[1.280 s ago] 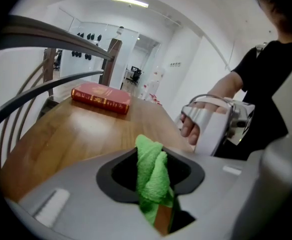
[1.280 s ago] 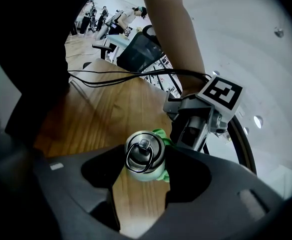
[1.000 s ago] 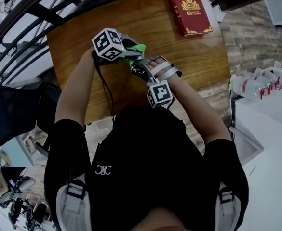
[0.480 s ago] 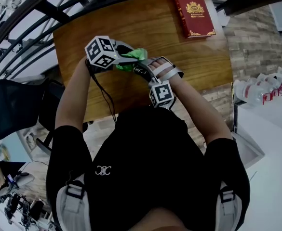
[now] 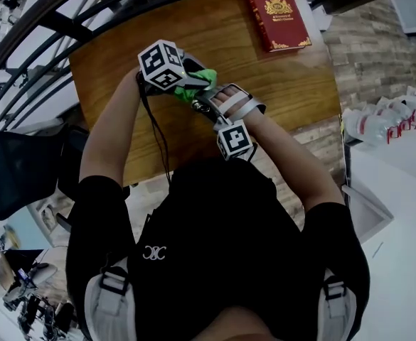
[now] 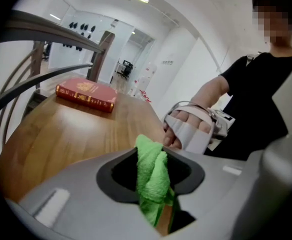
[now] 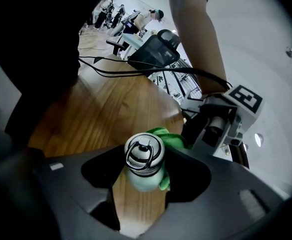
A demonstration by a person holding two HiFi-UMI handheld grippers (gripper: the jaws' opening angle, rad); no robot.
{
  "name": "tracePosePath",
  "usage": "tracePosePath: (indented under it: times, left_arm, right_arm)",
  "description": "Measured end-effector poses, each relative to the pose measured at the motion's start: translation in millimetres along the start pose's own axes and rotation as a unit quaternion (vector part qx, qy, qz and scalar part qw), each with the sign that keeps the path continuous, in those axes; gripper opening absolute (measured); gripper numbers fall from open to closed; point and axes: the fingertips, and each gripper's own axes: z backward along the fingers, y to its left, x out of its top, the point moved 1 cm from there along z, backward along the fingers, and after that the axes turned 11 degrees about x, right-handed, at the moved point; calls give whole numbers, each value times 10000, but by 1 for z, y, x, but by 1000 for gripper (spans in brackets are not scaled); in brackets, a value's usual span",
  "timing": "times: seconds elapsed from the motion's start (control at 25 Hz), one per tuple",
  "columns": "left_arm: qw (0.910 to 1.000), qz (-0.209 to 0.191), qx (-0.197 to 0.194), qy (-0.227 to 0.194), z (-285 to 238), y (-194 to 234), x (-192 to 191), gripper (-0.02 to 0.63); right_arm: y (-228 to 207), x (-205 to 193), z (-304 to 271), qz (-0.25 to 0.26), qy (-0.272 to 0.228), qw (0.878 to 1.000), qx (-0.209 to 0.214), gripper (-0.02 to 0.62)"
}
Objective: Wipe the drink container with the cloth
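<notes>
A pale green drink bottle (image 7: 145, 173) with a grey ring-topped lid (image 7: 144, 152) is held between the jaws of my right gripper (image 7: 144, 181), above the wooden table (image 7: 111, 119). My left gripper (image 6: 155, 194) is shut on a bright green cloth (image 6: 153, 176). The cloth (image 7: 169, 136) presses against the bottle's far side. In the head view both grippers meet over the table's middle, with the cloth (image 5: 199, 84) showing between my left gripper (image 5: 186, 82) and my right gripper (image 5: 206, 104). The bottle is mostly hidden there.
A red book (image 5: 277, 16) with gold print lies at the table's far right corner; the same book (image 6: 86, 96) appears in the left gripper view. A curved metal railing (image 5: 65, 13) runs behind the table. A black chair (image 5: 16, 165) stands at the left.
My left gripper with the cloth swung left and back right against the bottle. The right gripper stayed nearly where it was, still holding the bottle.
</notes>
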Motion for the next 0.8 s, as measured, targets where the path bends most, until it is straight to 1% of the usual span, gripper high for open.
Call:
tracePosePath:
  times: [0.08, 0.2, 0.32, 0.44, 0.52, 0.64, 0.72, 0.8]
  left_arm:
    - [9989, -251, -227, 323, -10, -1, 4, 173]
    - [9946, -571, -505, 709, -24, -1, 12, 173]
    - [9899, -884, -535, 968, -38, 5, 17, 175]
    - [9872, -1049, -444, 1116, -51, 13, 17, 175]
    - [9881, -998, -361, 1114, -57, 20, 16, 175]
    - [9922, -738, -223, 980, -59, 30, 13, 175]
    - [9945, -536, -21, 902, -58, 39, 6, 175]
    - [9961, -324, 268, 778, -55, 48, -2, 175]
  right_arm:
    - [3, 1, 0, 39, -22, 10000, 44, 255]
    - [5, 0, 0, 38, 49, 9999, 101, 255]
    - [6, -2, -2, -32, 68, 9999, 133, 255]
    - [6, -5, 0, -91, 103, 9998, 136, 255]
    - [5, -7, 2, -166, 94, 9998, 100, 255]
    - [-1, -7, 6, -372, 9, 9993, -27, 255]
    - [-5, -7, 9, -563, -93, 9983, -84, 255]
    - [-8, -9, 11, -959, -280, 9949, -145, 255]
